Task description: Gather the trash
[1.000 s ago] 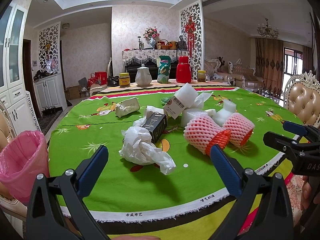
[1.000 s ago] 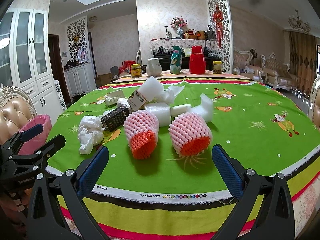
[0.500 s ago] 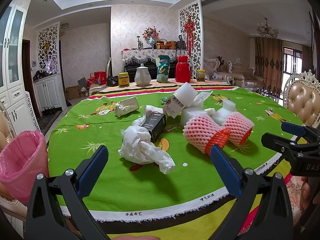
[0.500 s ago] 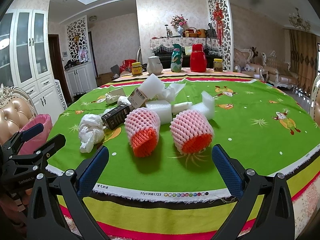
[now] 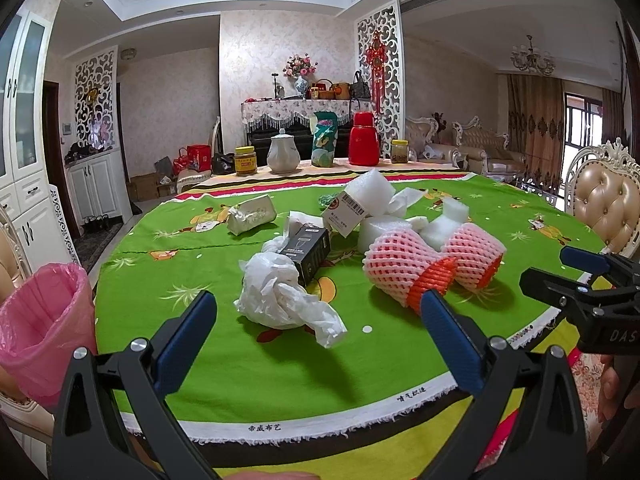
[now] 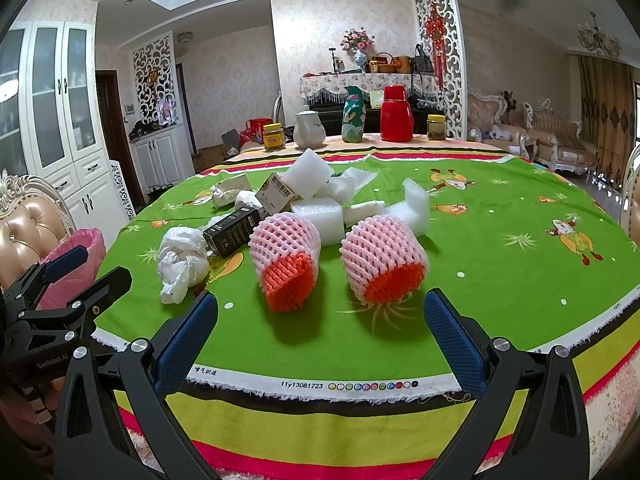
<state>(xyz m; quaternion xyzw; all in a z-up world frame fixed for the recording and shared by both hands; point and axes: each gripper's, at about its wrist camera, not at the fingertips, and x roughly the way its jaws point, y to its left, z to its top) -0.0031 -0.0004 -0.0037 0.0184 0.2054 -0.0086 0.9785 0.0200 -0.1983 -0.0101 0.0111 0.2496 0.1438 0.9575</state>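
Trash lies on a round table with a green cloth [image 5: 168,280]. A crumpled white plastic bag [image 5: 280,296] lies nearest my left gripper [image 5: 318,320], which is open and empty at the table's front edge. Behind the bag is a black box [image 5: 306,250]. Two pink-and-orange foam fruit nets [image 6: 286,258] [image 6: 382,262] lie just ahead of my right gripper [image 6: 320,320], also open and empty. White foam blocks [image 6: 320,220] and a labelled carton [image 6: 276,194] are piled behind them. A bin with a pink liner [image 5: 38,320] stands left of the table.
A jar [image 5: 245,160], white teapot [image 5: 283,156], green bag [image 5: 325,144] and red thermos [image 5: 363,144] stand at the table's far edge. A wrapped packet [image 5: 252,220] lies mid-left. Padded chairs [image 5: 608,208] [image 6: 28,232] stand at both sides.
Both grippers have edged slightly closer to the table; the trash has not moved and both grippers stay open.
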